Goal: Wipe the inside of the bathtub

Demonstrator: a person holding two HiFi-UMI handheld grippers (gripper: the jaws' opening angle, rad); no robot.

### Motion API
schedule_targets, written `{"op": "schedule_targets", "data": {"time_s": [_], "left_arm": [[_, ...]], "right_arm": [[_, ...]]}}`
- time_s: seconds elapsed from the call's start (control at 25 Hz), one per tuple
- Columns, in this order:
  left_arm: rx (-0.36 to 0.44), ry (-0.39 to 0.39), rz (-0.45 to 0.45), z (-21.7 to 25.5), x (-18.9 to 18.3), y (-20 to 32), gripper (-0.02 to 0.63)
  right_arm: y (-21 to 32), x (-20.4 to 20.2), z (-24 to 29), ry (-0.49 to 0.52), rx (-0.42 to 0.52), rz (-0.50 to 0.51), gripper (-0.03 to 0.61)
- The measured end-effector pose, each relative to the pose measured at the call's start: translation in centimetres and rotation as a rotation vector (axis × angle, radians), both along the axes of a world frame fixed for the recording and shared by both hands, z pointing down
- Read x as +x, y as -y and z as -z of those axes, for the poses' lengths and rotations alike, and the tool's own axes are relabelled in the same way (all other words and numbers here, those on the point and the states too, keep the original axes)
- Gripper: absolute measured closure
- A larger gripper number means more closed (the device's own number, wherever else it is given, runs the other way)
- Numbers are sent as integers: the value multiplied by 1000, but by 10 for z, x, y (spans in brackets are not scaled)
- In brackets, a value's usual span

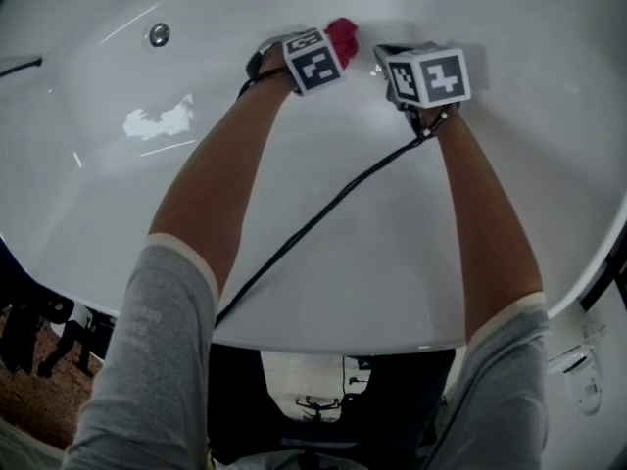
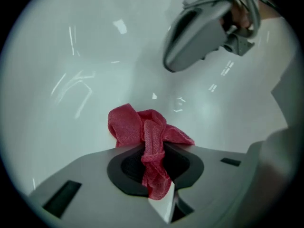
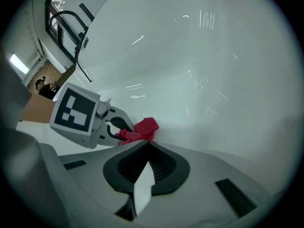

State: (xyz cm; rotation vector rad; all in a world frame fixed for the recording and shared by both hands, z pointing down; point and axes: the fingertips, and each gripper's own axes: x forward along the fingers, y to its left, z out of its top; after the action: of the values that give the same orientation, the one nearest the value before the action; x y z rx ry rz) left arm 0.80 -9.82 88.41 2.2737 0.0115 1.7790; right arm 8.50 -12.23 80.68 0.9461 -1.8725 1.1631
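Note:
A crumpled red cloth [image 1: 342, 35] lies against the white wall of the bathtub [image 1: 392, 253]. My left gripper [image 1: 333, 47] is shut on the cloth [image 2: 147, 132], a twisted strip of it running down between the jaws [image 2: 153, 148]. Just to its right, my right gripper [image 1: 384, 59] is shut with nothing in it, its tips meeting [image 3: 146, 144] a little short of the cloth [image 3: 142, 128]. The right gripper view shows the left gripper [image 3: 121, 129] with its marker cube. The right gripper [image 2: 204, 32] hangs at the top right of the left gripper view.
A round metal fitting [image 1: 158, 34] sits in the tub wall at the upper left. A black cable [image 1: 323, 213] runs from the right gripper down over the tub. A black hose [image 1: 20, 65] enters at the left edge. A white fixture [image 1: 583, 370] stands outside the tub at the lower right.

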Motion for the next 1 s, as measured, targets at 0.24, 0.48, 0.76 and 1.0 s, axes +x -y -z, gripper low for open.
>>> {"op": "schedule_targets", "data": {"time_s": [0.24, 0.48, 0.76, 1.0], "left_arm": [[131, 46, 66, 6, 6, 50, 538], [75, 40, -27, 5, 6, -13, 538], [10, -10, -131, 6, 27, -115, 538], [85, -5, -58, -1, 34, -42, 538]], "right_arm": [[14, -9, 19, 40, 42, -57, 569], [20, 0, 21, 18, 51, -88, 569], [20, 6, 23, 14, 48, -114, 569], [24, 6, 24, 10, 76, -127, 569]]}}
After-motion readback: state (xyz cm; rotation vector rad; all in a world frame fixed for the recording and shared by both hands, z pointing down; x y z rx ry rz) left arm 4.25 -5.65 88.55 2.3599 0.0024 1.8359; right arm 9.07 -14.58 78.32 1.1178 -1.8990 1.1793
